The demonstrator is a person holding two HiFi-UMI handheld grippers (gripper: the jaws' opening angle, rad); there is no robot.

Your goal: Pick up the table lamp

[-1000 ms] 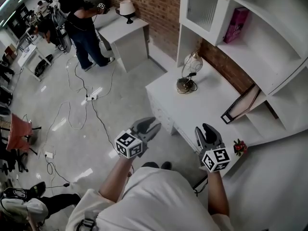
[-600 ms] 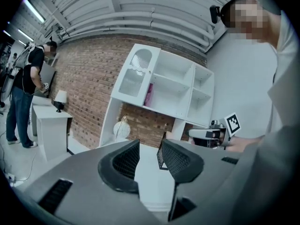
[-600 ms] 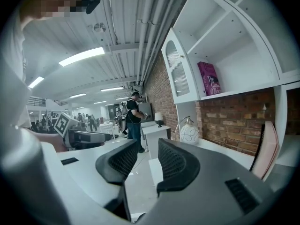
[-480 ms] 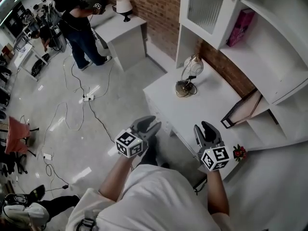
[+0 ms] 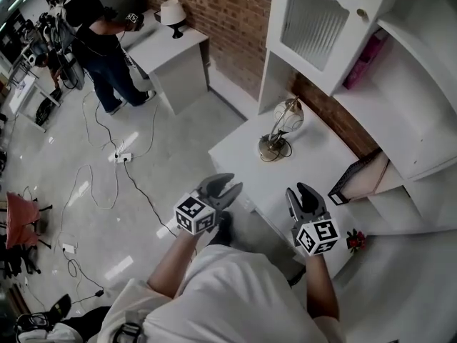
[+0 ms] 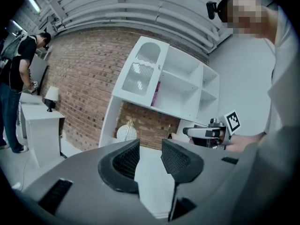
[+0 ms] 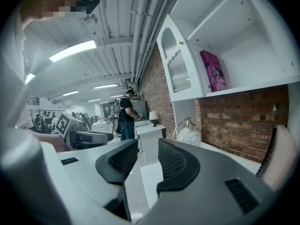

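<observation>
Quick status from us: the table lamp [image 5: 278, 128] sits a bit right of centre in the head view, at the upper-left end of the white desk [image 5: 318, 177]. It's tucked under the tall white cabinet [image 5: 314, 27] and close to the brick wall [image 5: 228, 13]. Its round shade hangs off a curved stem over a small round base, and a dark cord [image 5: 285, 148] is looped beside that base. We haven't touched it yet. Our left gripper [image 5: 223, 186] is in the lower middle of the frame, around the desk's near-left edge. Our right gripper [image 5: 303, 194] is over the desk's near edge, lower right of centre. Both point roughly up the frame toward the lamp and are well apart from it. In each gripper's own view the jaws stand partly apart with nothing between them, just bare desk or floor showing through the gap. The lamp [image 6: 125, 132] shows just above the left gripper's left jaw, and the lamp [image 7: 189, 135] sits up and right of the right gripper's jaws. We reckon both are held out front and already gapped so either one can close on that skinny stem or steady the base. The shade looks top-heavy, so tipping seems the main worry. A picture frame [image 5: 355, 176] leans at the desk's right end, well clear.
</observation>
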